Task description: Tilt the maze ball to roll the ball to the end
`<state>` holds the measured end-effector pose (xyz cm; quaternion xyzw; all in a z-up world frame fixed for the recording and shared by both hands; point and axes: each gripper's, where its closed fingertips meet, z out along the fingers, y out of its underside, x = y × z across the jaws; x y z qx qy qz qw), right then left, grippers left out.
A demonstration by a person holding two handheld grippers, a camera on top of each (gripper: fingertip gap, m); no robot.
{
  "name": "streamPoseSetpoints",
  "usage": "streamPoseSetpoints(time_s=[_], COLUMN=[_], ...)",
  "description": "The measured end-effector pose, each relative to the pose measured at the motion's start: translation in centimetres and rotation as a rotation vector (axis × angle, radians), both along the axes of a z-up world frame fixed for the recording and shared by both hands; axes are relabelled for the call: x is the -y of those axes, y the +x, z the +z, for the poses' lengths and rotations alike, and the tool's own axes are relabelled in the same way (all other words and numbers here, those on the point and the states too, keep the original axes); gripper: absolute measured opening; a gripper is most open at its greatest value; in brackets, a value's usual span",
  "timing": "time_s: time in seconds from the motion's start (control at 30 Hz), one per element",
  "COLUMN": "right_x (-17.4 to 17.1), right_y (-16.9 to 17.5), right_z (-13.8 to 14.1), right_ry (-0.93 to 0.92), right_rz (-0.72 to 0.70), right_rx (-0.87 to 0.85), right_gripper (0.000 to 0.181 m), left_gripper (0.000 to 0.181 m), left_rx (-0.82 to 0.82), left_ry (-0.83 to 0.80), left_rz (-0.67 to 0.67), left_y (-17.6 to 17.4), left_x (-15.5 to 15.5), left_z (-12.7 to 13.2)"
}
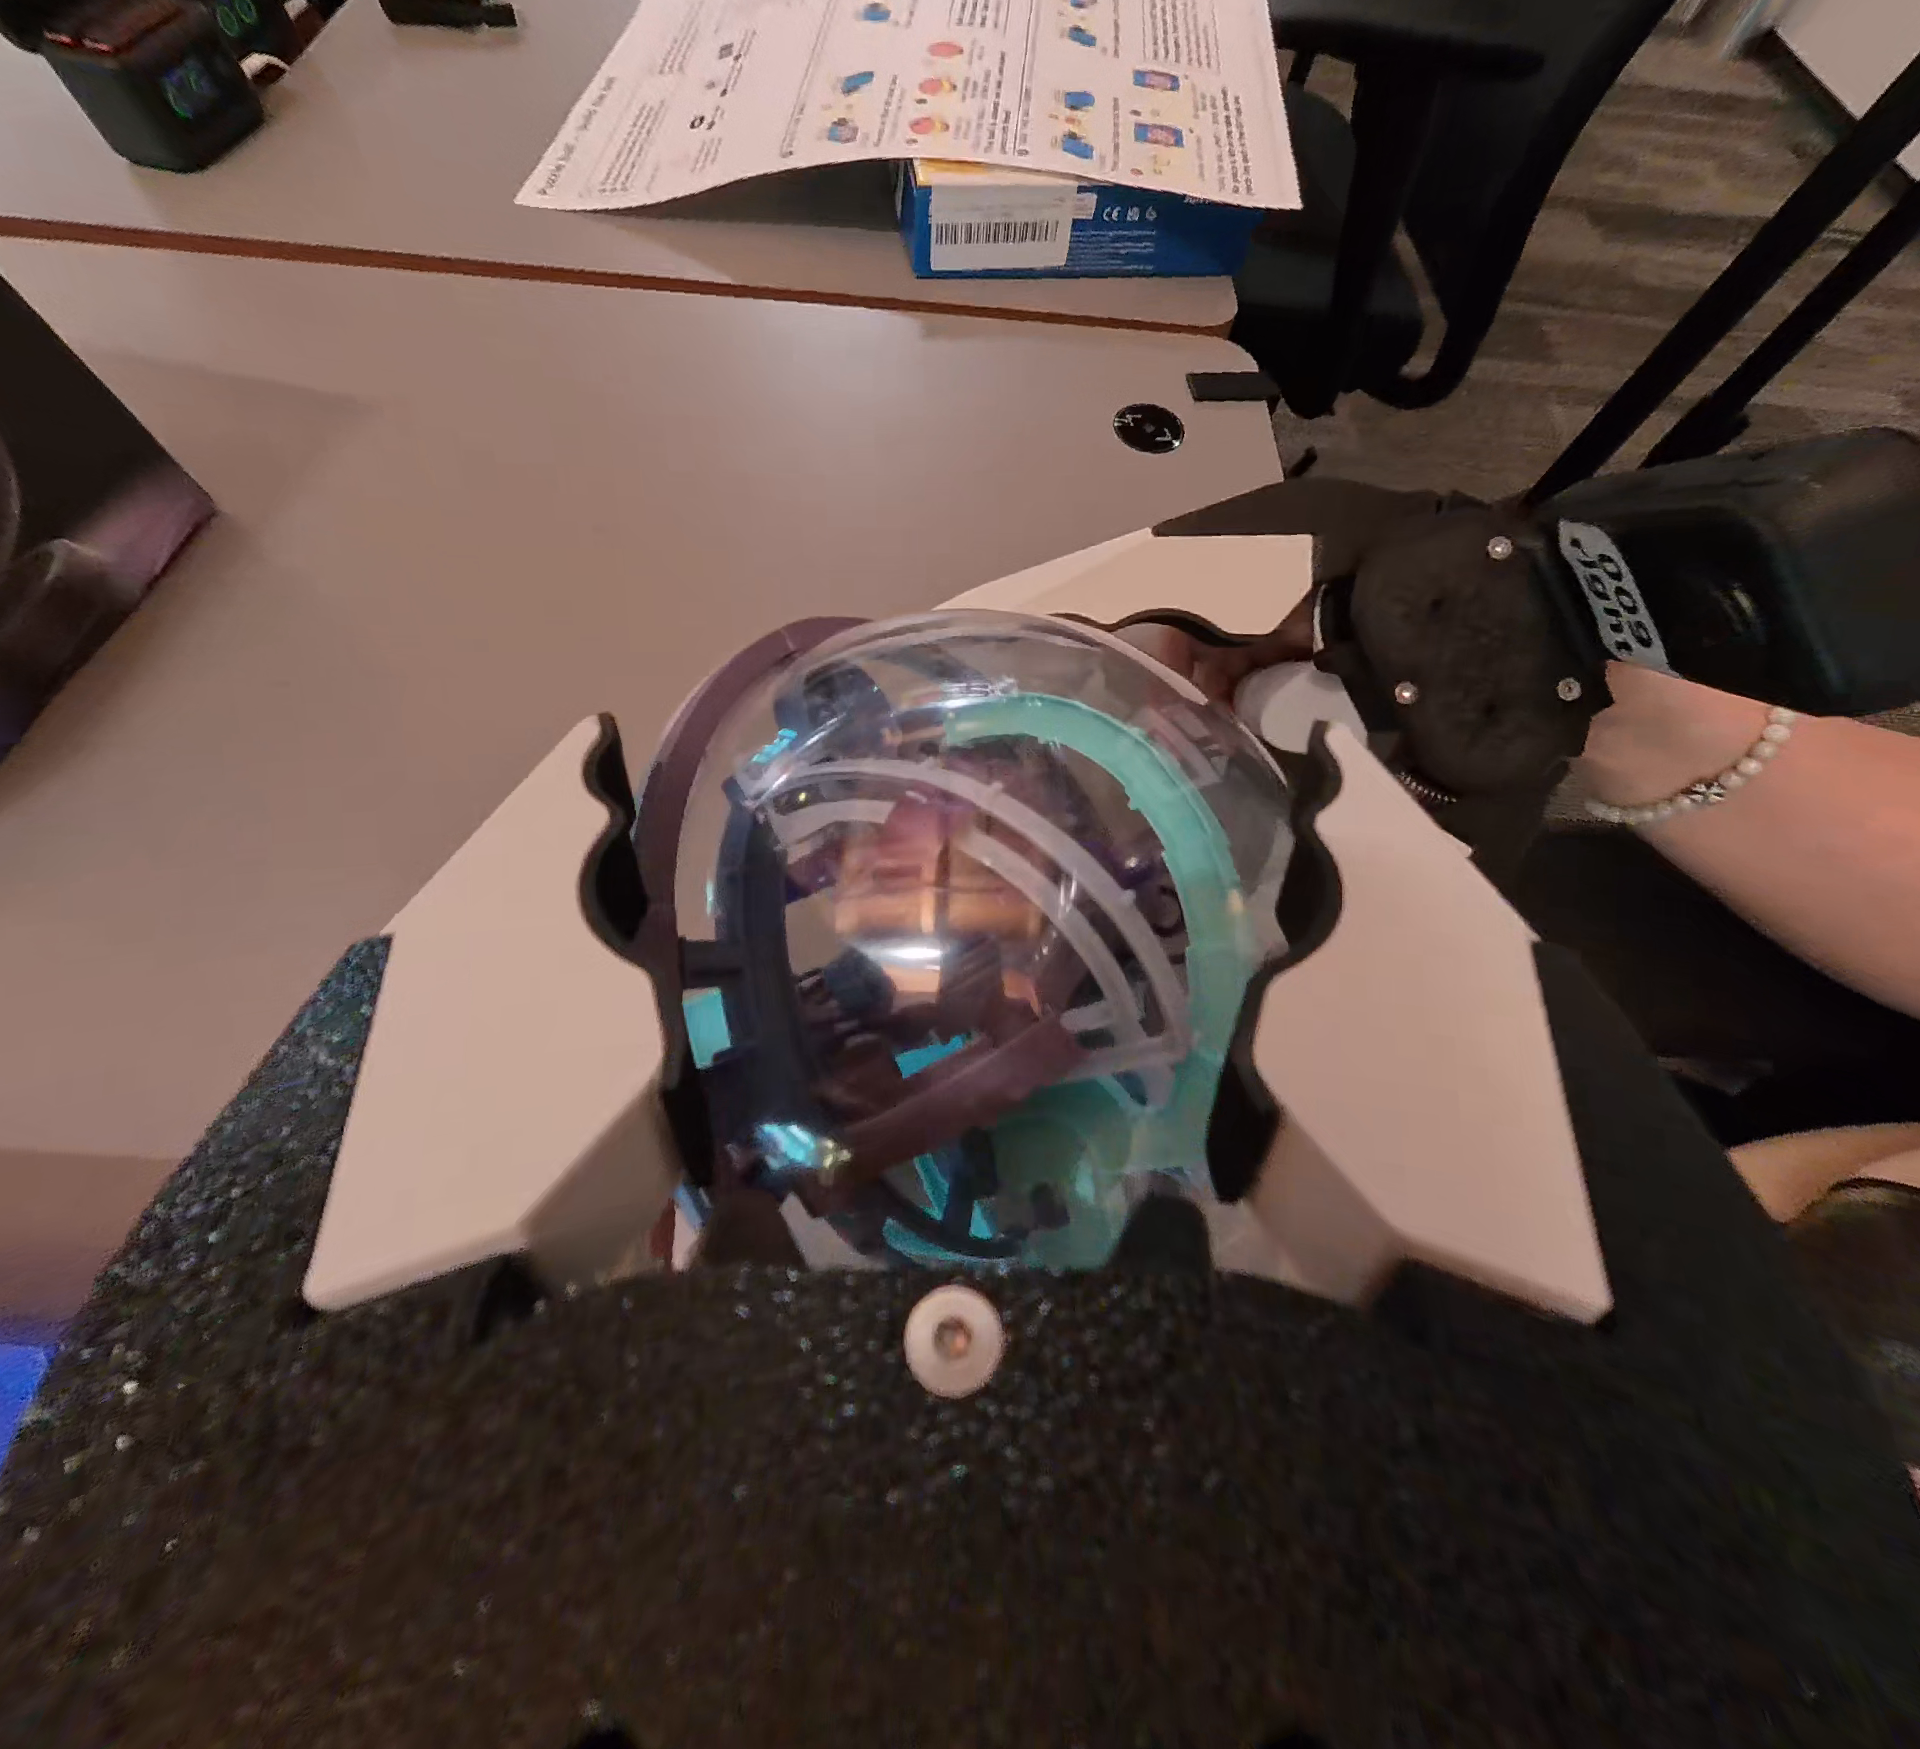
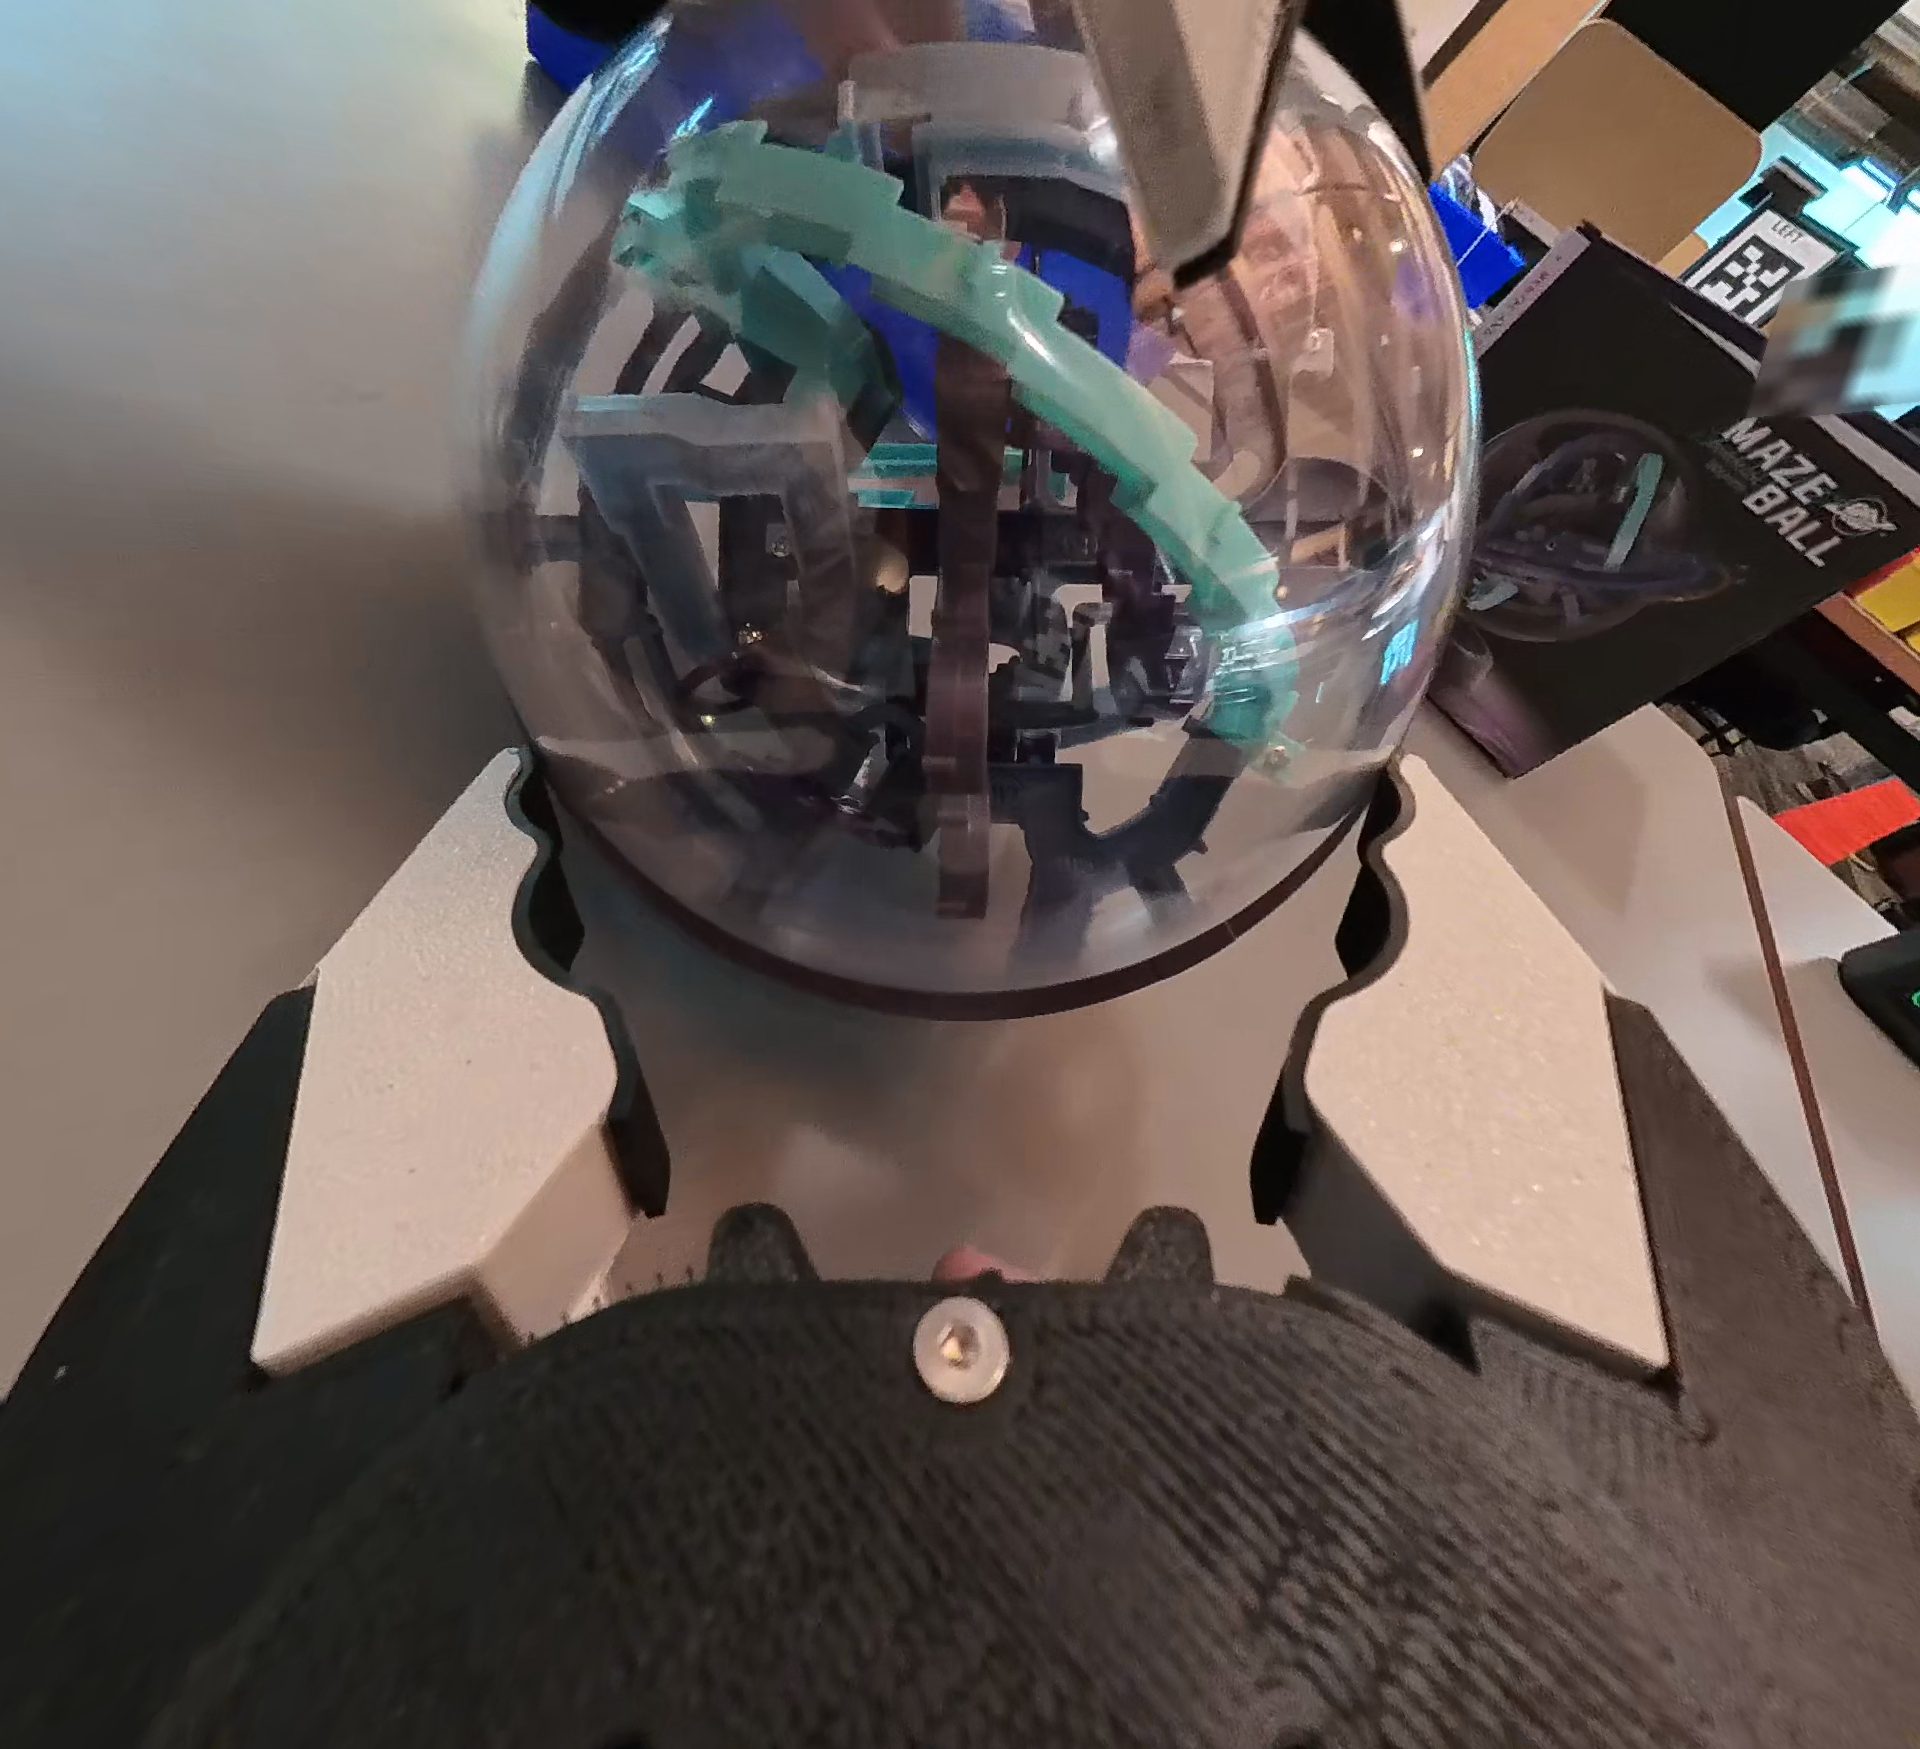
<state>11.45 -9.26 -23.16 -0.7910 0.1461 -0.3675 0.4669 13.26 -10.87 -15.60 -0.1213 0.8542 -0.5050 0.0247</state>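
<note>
The left gripper (image 1: 951, 878) is clamped on the maze ball (image 1: 966, 920), raised off the grey table (image 1: 520, 473). The right gripper (image 2: 956, 852) pinches the same ball at its tips. Toward one o'clock a paper sheet (image 1: 935, 68) drapes over a blue box (image 1: 1081, 229).

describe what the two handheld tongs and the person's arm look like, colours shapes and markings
Left tongs: two pale grey angular fingers edged with wavy black pads, on a speckled black foam-textured body with a round white screw cap. Right tongs are built alike, with a ribbed black printed body and a silver screw. From the left view, the right one carries a white label, and the wrist behind it wears a pearl bead bracelet.
</note>
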Motion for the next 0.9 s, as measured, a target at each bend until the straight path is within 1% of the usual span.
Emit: streamPoseSetpoints(time_s=[0.17,0.37,0.47,0.63,0.73,0.9], right_x=[0.2,0.9,0.8,0.4,0.0,-0.1], right_y=[0.1,0.2,0.1,-0.1,-0.4,-0.2], right_z=[-0.3,-0.6,-0.2,0.7,1.7,1.5], right_ry=[-0.008,-0.070,-0.042,0.016,0.065,0.056], right_rz=[-0.020,-0.035,-0.022,0.002,0.028,0.012], right_rx=[-0.014,-0.016,-0.014,-0.021,-0.013,-0.002], right_gripper=[0.147,0.143,0.141,0.148,0.146,0.149], left_gripper=[0.127,0.127,0.127,0.130,0.132,0.132], left_rx=[0.011,-0.006,0.007,0.056,0.065,0.032], left_ry=[0.007,0.043,0.064,0.092,0.110,0.103], left_rz=[-0.049,-0.096,-0.122,-0.153,-0.151,-0.112], left_y=[-0.3,-0.2,-0.4,-0.9,-1.0,-0.6], left_x=[0.1,0.3,0.5,0.9,1.0,1.3], left_z=[-0.4,-0.6,-0.7,-1.0,-1.0,-1.0])
